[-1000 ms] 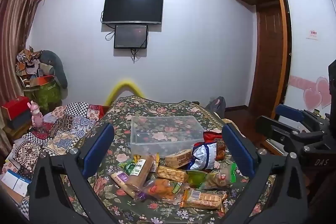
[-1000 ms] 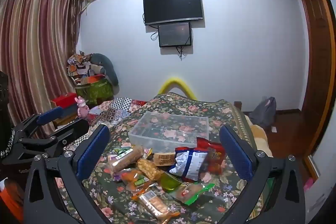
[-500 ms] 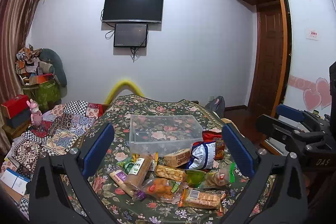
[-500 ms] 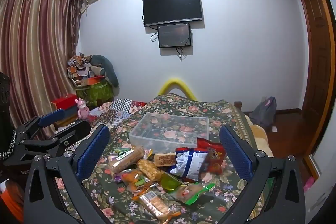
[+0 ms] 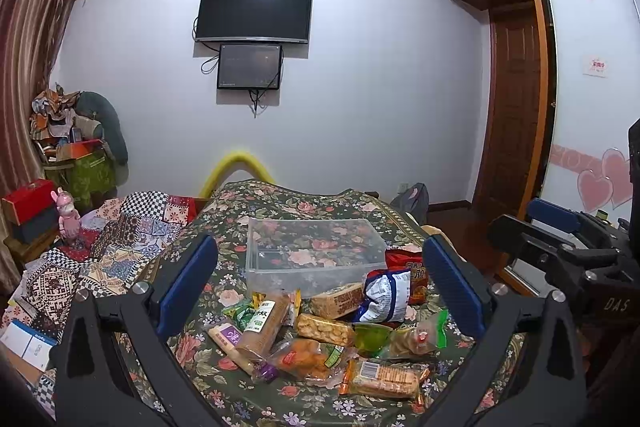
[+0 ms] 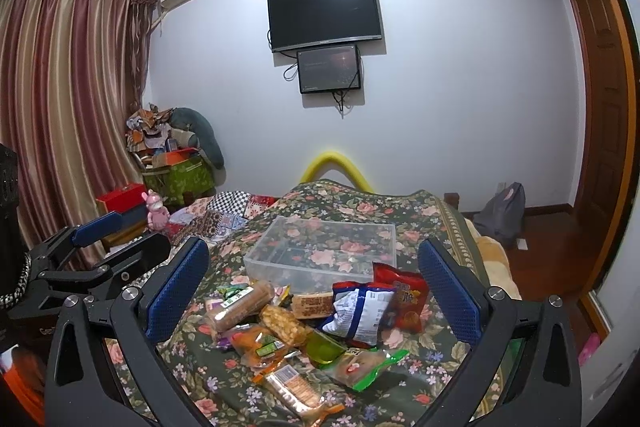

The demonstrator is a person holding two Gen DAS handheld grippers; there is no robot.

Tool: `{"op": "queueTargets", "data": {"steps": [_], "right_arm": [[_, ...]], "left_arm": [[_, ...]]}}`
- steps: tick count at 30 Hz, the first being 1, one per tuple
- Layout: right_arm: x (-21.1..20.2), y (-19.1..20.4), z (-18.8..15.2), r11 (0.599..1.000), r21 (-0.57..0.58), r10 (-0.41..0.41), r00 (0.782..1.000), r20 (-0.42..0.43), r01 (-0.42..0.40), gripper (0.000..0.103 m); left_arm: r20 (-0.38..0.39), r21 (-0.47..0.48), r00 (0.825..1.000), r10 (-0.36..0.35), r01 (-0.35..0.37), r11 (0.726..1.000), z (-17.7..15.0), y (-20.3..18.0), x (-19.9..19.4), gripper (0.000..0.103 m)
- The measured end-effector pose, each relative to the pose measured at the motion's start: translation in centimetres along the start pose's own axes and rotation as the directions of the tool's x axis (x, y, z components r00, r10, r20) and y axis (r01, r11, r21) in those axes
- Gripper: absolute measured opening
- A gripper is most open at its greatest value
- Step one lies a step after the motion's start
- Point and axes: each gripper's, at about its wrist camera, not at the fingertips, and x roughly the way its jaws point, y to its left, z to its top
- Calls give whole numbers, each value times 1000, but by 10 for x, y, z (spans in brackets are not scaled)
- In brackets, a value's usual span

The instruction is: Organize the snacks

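With both the left gripper (image 5: 320, 279) and right gripper (image 6: 314, 277) hanging spread wide and empty above the heap of packaged snacks (image 5: 320, 323) lying just before the clear plastic bin (image 5: 312, 251), I am judging one outermost packet the cleanest first grasp.

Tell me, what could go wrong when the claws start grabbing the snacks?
The snacks lie heaped and overlapping, so lifting the long biscuit pack may drag its neighbours along. The blue-and-white bag looks puffy and might slip or get crushed. The clear box sits on a soft flowered cover, so a bump from the left claw or right claw could shift it.
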Motion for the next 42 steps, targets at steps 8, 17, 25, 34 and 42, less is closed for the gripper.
{"op": "queueTargets", "data": {"steps": [8,17,25,34,42], "right_arm": [[-1,-1,-1,1000,0,2,1000,2,-2,103],[0,-2,-1,1000,1,5,1000,0,-5,103],[-1,-2,-2,1000,5,2,1000,5,-2,103],[-2,-2,-1,1000,5,2,1000,5,-2,103],[-3,-1,-1,1000,-2,4,1000,6,-4,103]], "left_arm": [[-2,-1,1000,1,-1,1000,-1,-1,2,103],[-4,-7,1000,0,0,1000,-3,1,1,103],[-6,-8,1000,3,-3,1000,-1,3,0,103],[-7,-8,1000,3,-3,1000,-1,3,0,103],[-8,-7,1000,5,-5,1000,-1,3,0,103]]}}
